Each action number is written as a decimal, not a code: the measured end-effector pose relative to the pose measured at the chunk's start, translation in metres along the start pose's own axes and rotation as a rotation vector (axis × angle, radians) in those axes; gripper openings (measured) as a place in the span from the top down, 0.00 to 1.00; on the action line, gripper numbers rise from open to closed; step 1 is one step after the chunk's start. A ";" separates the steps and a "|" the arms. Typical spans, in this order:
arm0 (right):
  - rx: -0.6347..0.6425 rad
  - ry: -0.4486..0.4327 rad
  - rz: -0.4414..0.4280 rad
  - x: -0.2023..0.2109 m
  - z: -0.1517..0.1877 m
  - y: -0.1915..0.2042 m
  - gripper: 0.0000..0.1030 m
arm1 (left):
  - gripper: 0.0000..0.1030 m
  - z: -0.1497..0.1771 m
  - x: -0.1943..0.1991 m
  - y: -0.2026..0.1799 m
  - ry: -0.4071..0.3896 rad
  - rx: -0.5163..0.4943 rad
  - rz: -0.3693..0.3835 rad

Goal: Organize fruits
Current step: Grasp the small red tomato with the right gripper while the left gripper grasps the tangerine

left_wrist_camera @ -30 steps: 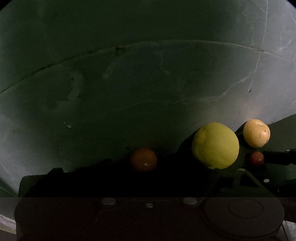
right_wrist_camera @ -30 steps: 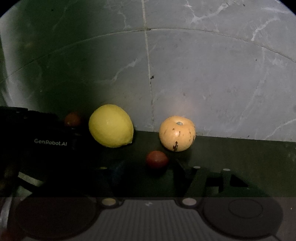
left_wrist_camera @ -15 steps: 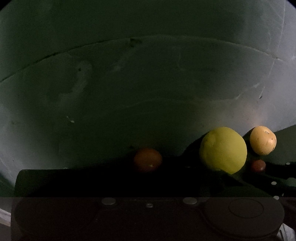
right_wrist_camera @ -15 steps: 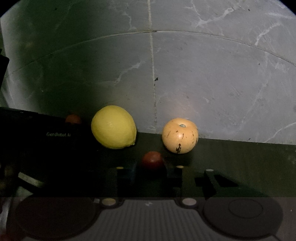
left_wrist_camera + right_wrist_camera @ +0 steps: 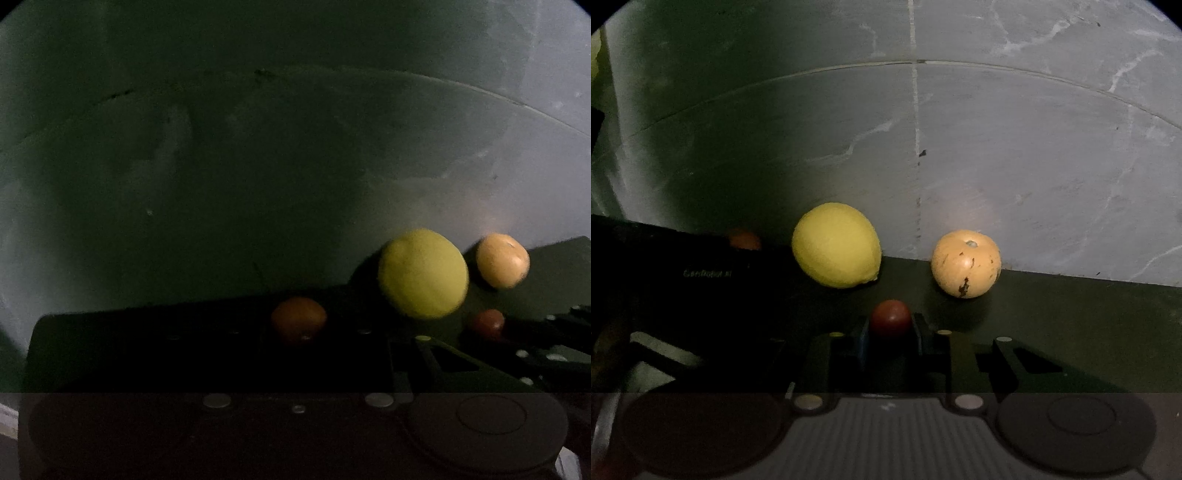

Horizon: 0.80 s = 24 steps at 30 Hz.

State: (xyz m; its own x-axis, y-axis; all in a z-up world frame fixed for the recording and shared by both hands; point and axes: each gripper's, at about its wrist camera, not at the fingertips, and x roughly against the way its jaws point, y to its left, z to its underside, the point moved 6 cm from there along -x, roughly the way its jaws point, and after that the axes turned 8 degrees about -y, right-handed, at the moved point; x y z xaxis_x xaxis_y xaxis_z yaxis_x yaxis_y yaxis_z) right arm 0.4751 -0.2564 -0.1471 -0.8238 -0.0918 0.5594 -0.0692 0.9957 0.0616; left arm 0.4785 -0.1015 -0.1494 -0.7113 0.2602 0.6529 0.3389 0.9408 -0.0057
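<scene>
R gripper [image 5: 890,332] has closed in from wide open a sec ago, jaws now flanking small red fruit [image 5: 890,318] on dark surface near lemon [image 5: 836,250], contact unclear → pick looks imminent; L gripper jaw state can't tell.

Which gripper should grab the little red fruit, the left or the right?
The right gripper, probably. The little red fruit already sits between its two fingers, which stand close on either side. The left gripper points at the other orange-red fruit, with the lemon between it and the red one.
</scene>
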 end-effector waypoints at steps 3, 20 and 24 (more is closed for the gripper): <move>-0.001 -0.005 -0.018 0.002 0.000 0.001 0.75 | 0.66 0.006 0.006 -0.004 0.006 -0.001 0.012; -0.003 -0.047 -0.024 0.023 -0.005 -0.001 0.75 | 0.67 0.016 0.039 -0.011 -0.003 0.004 0.047; -0.001 -0.061 -0.018 0.033 -0.006 0.003 0.75 | 0.67 0.018 0.048 -0.011 -0.010 -0.001 0.052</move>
State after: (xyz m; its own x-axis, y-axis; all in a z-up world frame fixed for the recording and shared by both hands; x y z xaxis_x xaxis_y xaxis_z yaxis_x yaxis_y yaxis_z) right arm 0.4510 -0.2568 -0.1241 -0.8553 -0.1088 0.5066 -0.0836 0.9939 0.0723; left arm 0.4299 -0.0952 -0.1314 -0.6988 0.3109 0.6442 0.3760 0.9258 -0.0390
